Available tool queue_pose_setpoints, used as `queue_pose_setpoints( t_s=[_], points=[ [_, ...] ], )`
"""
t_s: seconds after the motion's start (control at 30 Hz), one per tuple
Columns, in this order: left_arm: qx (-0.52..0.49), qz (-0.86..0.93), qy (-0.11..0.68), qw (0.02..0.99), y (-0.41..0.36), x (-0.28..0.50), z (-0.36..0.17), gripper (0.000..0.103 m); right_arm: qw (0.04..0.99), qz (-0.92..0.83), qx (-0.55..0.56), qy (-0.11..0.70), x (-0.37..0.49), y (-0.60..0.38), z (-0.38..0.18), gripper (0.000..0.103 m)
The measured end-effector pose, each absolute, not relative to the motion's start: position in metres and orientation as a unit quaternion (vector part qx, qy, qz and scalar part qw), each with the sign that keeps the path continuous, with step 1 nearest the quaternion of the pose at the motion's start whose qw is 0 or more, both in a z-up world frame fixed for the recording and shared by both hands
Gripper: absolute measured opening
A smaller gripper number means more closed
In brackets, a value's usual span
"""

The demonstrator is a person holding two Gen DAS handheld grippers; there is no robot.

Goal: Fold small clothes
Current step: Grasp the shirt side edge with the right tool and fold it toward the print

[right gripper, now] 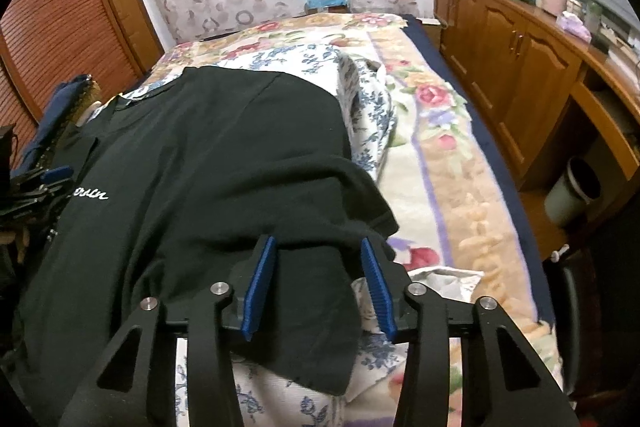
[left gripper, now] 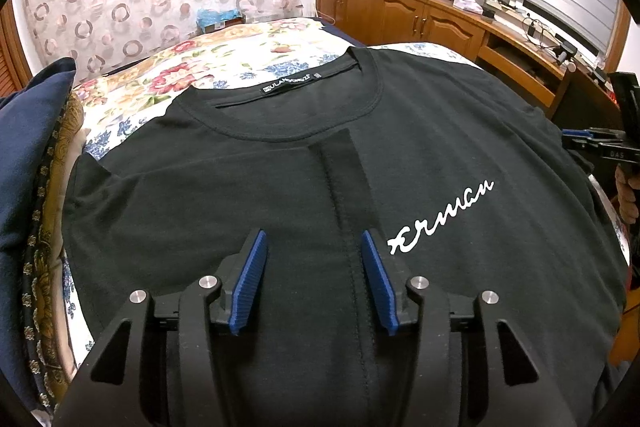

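Note:
A black T-shirt (left gripper: 240, 187) with white script lettering (left gripper: 440, 215) lies front up on the bed, collar away from me. One sleeve is folded inward, and its hemmed edge (left gripper: 344, 179) runs down the chest. My left gripper (left gripper: 313, 235) hovers open over that edge, its blue pads apart and off the cloth. In the right wrist view the same shirt (right gripper: 200, 147) spreads to the left. Its other sleeve (right gripper: 312, 299) hangs toward the bed's edge. My right gripper (right gripper: 318, 241) stands open with that sleeve's cloth lying between its pads.
A floral bedspread (right gripper: 440, 155) covers the bed. A navy cushion (left gripper: 28, 147) lies at the left. Wooden cabinets (right gripper: 520, 67) with clutter on top line the right wall, and a bin (right gripper: 572, 195) stands below. A hand holds the right gripper (left gripper: 600, 143) at the frame's edge.

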State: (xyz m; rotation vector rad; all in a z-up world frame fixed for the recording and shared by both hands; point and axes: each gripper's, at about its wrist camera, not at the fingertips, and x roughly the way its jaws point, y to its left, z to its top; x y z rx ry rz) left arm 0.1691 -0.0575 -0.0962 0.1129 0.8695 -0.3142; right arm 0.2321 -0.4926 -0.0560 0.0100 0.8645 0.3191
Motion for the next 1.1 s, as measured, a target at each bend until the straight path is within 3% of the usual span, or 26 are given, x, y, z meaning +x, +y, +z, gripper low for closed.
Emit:
queue_pose_setpoints(
  t_s=[0.13,0.2,0.27,0.8,1.1],
  points=[
    [0.053,-0.141,0.421,0.894,-0.055,0.171,-0.097,0.058,0.895,0.160,0.001,0.416,0.231,-0.491,-0.055,0.027],
    [0.051,-0.140,0.422,0.894,-0.053,0.172,-0.097,0.060,0.899,0.145,-0.025,0.412,0.228,-0.488,-0.054,0.010],
    [0.050,-0.140,0.422,0.894,-0.053,0.173,-0.097,0.060,0.902,0.132,-0.058,0.406,0.225,-0.482,-0.052,0.005],
    [0.048,-0.133,0.424,0.895,-0.051,0.175,-0.099,0.066,0.911,0.214,-0.094,0.339,0.211,-0.434,-0.012,0.001],
    [0.046,-0.134,0.424,0.895,-0.051,0.174,-0.099,0.066,0.894,0.284,-0.098,0.332,0.198,-0.407,-0.019,0.001]
  ],
)
